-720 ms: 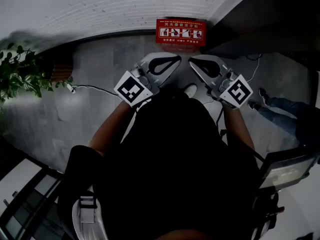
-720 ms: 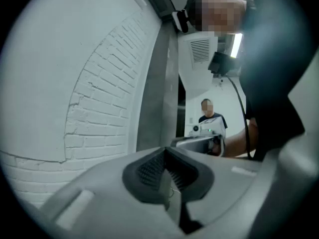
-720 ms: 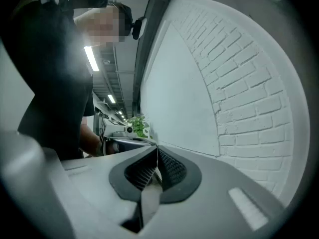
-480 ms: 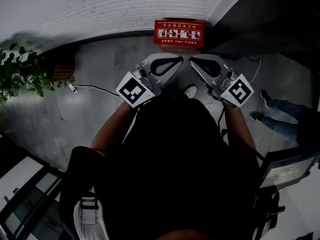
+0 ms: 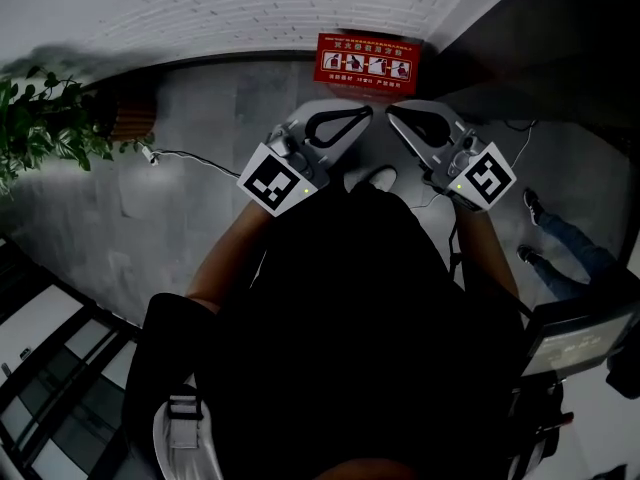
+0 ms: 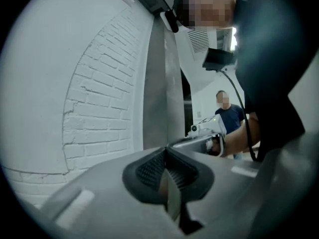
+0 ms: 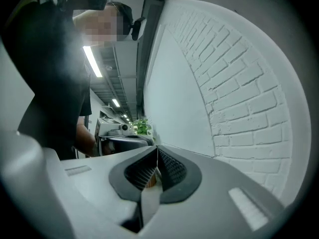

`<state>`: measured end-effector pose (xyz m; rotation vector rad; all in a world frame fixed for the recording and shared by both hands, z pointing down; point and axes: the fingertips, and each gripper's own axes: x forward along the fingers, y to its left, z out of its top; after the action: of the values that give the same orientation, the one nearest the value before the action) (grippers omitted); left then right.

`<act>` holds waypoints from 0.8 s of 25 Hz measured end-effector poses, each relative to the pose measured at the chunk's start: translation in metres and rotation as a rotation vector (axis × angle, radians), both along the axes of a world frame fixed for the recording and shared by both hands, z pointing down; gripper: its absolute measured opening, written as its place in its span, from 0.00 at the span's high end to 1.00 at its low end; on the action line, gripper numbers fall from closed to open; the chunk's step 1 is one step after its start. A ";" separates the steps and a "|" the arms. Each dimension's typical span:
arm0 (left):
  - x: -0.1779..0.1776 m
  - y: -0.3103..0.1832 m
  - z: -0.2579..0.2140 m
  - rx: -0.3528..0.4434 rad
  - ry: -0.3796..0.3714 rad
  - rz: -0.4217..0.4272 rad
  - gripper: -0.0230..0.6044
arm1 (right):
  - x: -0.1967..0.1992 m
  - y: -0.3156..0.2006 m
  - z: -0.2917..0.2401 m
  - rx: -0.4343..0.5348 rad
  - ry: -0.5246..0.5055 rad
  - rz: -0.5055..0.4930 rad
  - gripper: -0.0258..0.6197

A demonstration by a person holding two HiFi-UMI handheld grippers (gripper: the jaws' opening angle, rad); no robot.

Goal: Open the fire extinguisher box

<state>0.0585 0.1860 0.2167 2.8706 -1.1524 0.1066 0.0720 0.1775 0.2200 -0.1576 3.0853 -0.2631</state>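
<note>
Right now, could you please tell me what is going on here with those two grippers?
A person stands holding a gripper in each hand, facing a red fire extinguisher box on the grey floor against the white brick wall. The left gripper and right gripper are held out in front, jaws shut on nothing. Neither touches the box, so opening it has not begun.
</note>
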 end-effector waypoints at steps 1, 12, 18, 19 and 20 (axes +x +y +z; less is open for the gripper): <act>-0.006 -0.003 0.002 0.002 0.002 0.000 0.97 | -0.006 -0.002 0.002 -0.003 0.001 0.000 0.95; -0.102 -0.069 0.069 -0.111 0.067 0.081 0.97 | -0.077 -0.101 0.069 -0.161 0.090 0.174 0.95; -0.117 -0.111 0.128 -0.206 0.058 0.155 0.97 | -0.073 -0.144 0.180 -0.370 0.208 0.262 0.93; -0.116 -0.114 0.139 -0.215 0.054 0.157 0.97 | -0.067 -0.148 0.210 -0.440 0.213 0.283 0.92; -0.114 -0.116 0.151 -0.229 0.056 0.154 0.97 | -0.061 -0.150 0.242 -0.509 0.220 0.305 0.90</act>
<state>-0.0555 0.0698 0.3674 2.7350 -0.8472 0.1527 0.0109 0.0279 0.4621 -0.7056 3.0607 -1.0698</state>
